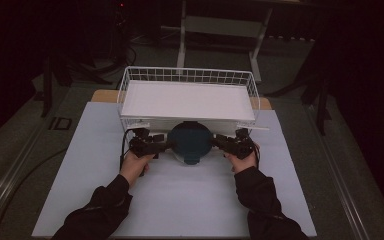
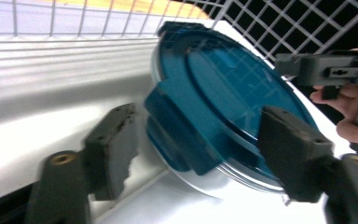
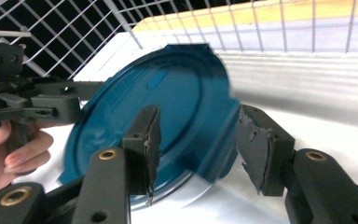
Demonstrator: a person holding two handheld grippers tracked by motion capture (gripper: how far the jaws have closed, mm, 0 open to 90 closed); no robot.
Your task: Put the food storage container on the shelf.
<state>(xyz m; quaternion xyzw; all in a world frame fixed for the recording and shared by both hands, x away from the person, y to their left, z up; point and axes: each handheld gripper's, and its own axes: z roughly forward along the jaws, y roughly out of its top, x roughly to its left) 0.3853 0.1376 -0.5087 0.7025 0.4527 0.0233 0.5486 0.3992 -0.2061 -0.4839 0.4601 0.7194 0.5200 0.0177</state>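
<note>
Two grippers are flanking a blue lid at centre of the high view, the white wire basket standing just above it. Left gripper is spreading wide around the lid's tab. Right gripper is gaping likewise around the lid's edge.

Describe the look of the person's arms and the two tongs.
Both arms wear dark long sleeves reaching the wrists. The left tongs and right tongs are black, each with two blocky jaws on flat links with brass-coloured pivot rings. The pads are worn and ragged-edged. A black cable loops from the left one.
</note>
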